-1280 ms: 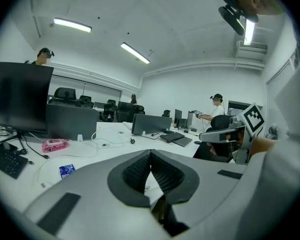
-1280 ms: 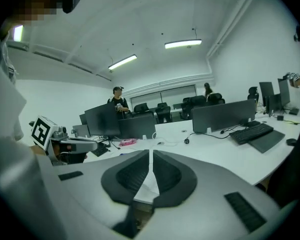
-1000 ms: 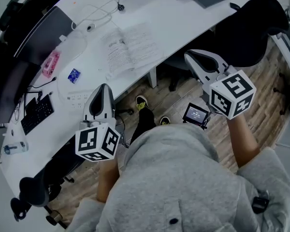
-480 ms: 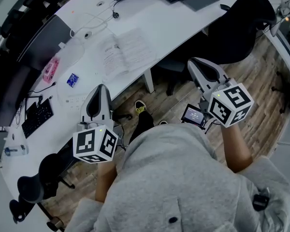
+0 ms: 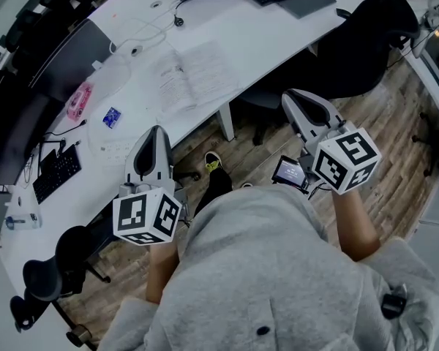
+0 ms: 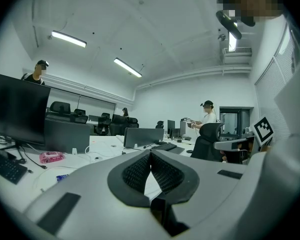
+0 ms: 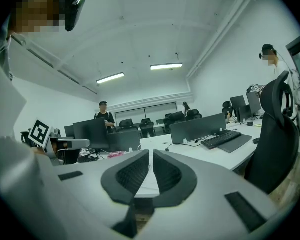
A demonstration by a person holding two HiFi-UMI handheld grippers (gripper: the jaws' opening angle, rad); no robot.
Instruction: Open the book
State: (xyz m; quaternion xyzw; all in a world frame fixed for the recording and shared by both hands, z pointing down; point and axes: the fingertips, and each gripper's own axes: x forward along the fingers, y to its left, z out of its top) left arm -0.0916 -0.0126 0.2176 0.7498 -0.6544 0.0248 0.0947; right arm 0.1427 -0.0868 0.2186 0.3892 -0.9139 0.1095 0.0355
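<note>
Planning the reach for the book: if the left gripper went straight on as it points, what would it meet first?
Probably the white desk near its front edge, just short of the open book; depth is unclear.

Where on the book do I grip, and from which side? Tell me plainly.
Probably the thin page edge nearest the desk's front rim, coming in low and nearly level from the person's side. The book lies flat on the white desk with its pages apparently spread, so only the edges offer a hold. That one sits close to the rim, with open floor in front.
</note>
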